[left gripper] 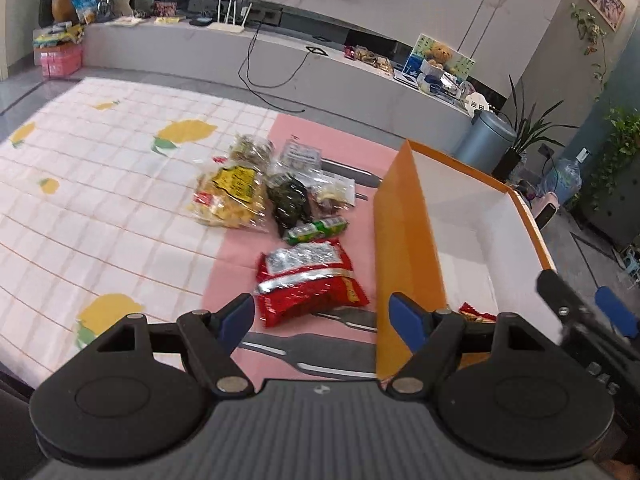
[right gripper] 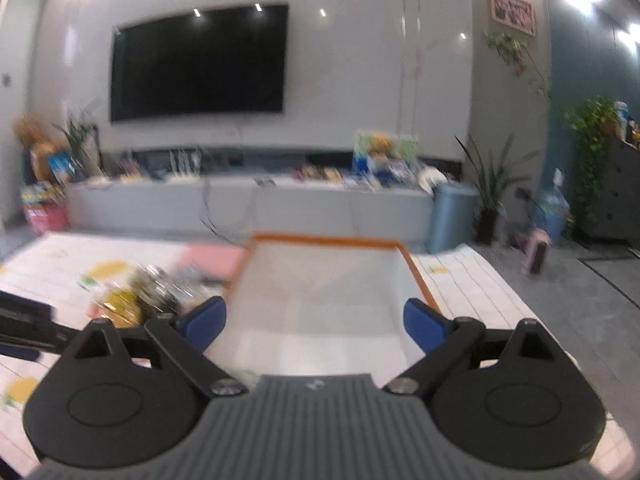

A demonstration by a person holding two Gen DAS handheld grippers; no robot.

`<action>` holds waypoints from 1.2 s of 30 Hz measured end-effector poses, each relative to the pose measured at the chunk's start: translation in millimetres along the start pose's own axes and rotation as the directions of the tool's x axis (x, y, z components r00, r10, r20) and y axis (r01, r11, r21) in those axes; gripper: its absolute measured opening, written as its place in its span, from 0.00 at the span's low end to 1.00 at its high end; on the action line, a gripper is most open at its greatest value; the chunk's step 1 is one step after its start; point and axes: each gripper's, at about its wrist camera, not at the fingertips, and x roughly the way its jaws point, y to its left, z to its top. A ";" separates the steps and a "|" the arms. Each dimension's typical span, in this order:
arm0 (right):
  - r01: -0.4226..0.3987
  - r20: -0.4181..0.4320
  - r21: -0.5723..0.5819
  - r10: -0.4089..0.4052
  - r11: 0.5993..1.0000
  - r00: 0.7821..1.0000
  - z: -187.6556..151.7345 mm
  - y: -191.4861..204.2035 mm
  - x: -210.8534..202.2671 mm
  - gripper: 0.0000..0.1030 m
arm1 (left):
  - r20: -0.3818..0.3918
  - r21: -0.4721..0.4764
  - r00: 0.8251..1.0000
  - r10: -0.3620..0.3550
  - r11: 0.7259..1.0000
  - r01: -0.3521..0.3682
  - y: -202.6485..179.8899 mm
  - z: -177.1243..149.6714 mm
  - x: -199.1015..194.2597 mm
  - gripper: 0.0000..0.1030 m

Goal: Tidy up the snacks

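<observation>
A red snack bag (left gripper: 308, 280) lies on a pink mat (left gripper: 240, 248), just ahead of my left gripper (left gripper: 322, 318), which is open and holds nothing. Beyond it is a pile of snacks: a yellow bag (left gripper: 230, 196), a dark green packet (left gripper: 290, 200), a green roll (left gripper: 316, 230) and clear packets (left gripper: 304, 156). To the right stands an orange box (left gripper: 404, 240) with a white inside, and a small red packet (left gripper: 476, 314) lies in it. My right gripper (right gripper: 316, 322) hovers open and empty over the box (right gripper: 320, 240). It also shows at the right edge as the right gripper (left gripper: 588, 304).
A lemon-print checked cloth (left gripper: 100, 184) covers the table. Behind it run a low grey console (left gripper: 280, 52) with cables and a router, a wall TV (right gripper: 200, 60), a blue bin (left gripper: 486, 142), potted plants (left gripper: 532, 132) and a water bottle (left gripper: 564, 178).
</observation>
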 end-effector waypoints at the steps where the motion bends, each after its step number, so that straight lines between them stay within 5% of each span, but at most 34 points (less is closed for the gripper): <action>1: -0.018 0.012 0.005 0.018 1.000 1.000 -0.5 2.8 -5.0 0.90 | 0.007 0.005 1.000 0.010 1.000 -0.010 4.2 0.9 -3.2 0.87; 10: -0.205 0.054 0.008 0.204 0.979 0.977 -10.6 44.7 -24.4 0.90 | 0.022 -0.067 0.997 0.071 0.995 -0.070 65.4 6.9 -13.8 0.87; 18: -0.296 -0.032 -0.014 0.295 0.955 0.955 -17.4 99.1 -5.8 0.90 | 0.016 -0.142 0.997 0.069 0.988 -0.066 108.5 9.7 -1.4 0.87; 23: -0.302 -0.095 -0.064 0.295 0.951 0.951 -34.3 141.7 5.9 0.90 | 0.016 -0.190 0.997 0.081 0.979 -0.077 132.0 10.6 10.2 0.87; 29: -0.182 -0.182 -0.144 0.155 0.973 0.971 -57.7 179.3 47.5 0.90 | -0.001 -0.229 0.995 0.099 0.969 -0.097 151.5 7.8 29.4 0.87; 36: -0.131 -0.251 -0.169 0.086 0.977 0.964 -66.2 190.1 106.2 0.97 | -0.067 -0.230 0.992 0.106 0.966 -0.118 160.1 1.6 50.5 0.87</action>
